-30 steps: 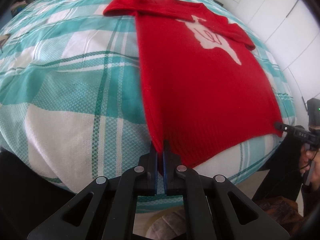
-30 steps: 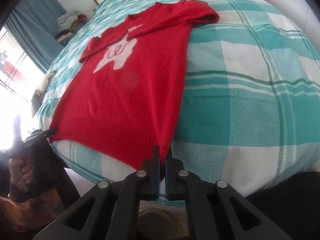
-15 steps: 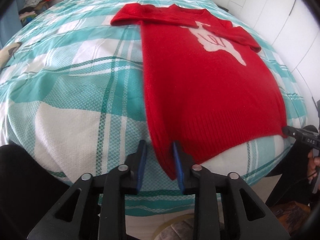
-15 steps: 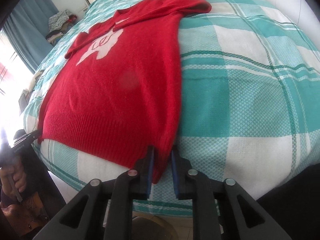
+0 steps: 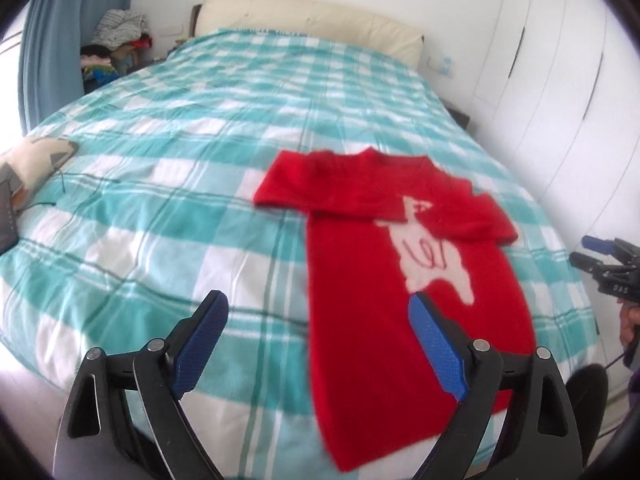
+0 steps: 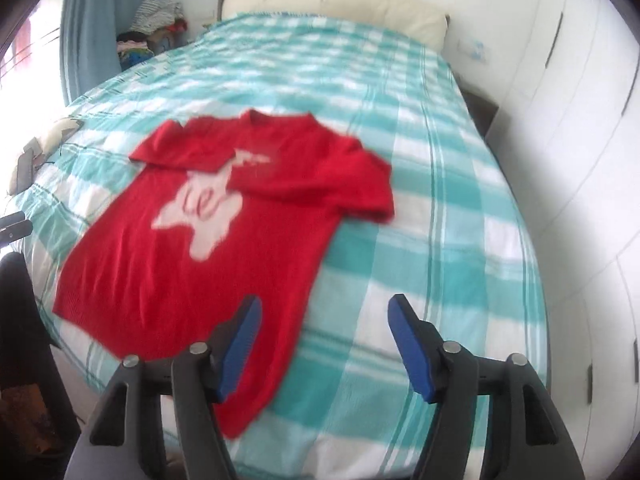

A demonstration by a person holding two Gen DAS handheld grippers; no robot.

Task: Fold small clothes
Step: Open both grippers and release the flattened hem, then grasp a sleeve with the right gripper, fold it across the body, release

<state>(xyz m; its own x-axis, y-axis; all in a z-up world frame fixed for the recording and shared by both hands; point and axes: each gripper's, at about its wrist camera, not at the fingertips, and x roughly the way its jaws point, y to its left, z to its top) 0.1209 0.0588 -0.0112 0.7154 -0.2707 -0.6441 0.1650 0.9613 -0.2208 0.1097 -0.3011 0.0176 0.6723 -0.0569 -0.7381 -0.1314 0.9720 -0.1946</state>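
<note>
The bed (image 5: 168,216), under a teal-and-white checked cover, carries the red sweater (image 5: 360,264) flat on its near half, long axis running from hem at the near edge to collar farther up, both sleeves already folded across the chest. The left gripper (image 5: 318,312) and right gripper (image 6: 322,316) hang above the hem's left and right corners; the fingers of both have just been opening and stand apart, with nothing between them. The hem lies below and ahead, equally near to both.
</note>
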